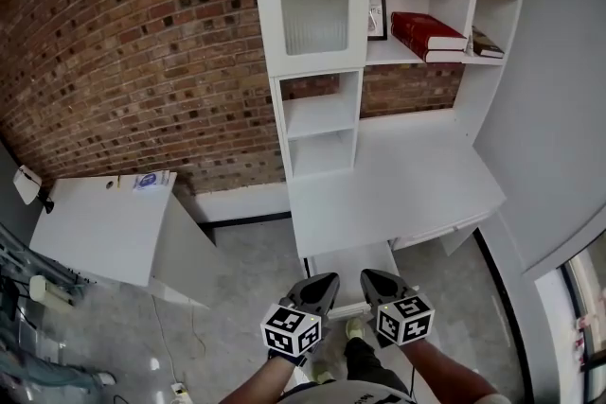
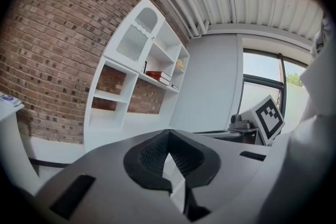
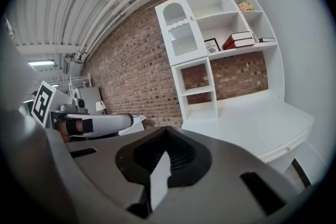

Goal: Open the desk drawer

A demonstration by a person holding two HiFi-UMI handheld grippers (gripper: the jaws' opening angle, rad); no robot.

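The white desk (image 1: 398,175) with its shelf hutch stands against the brick wall. Its drawer front (image 1: 443,230) runs under the desktop's front edge at the right and is closed; its small knob (image 3: 287,148) shows in the right gripper view. Both grippers hang side by side in front of the desk, apart from it. My left gripper (image 1: 322,284) (image 2: 167,134) has its jaws together with nothing between them. My right gripper (image 1: 375,279) (image 3: 167,131) is likewise shut and empty. Each gripper's marker cube shows in the other's view.
Red books (image 1: 428,35) and a framed picture (image 1: 377,14) sit on the hutch shelves. A low white table (image 1: 104,222) stands to the left, cables (image 1: 180,355) lie on the grey floor, and a white wall and window (image 2: 262,92) close off the right.
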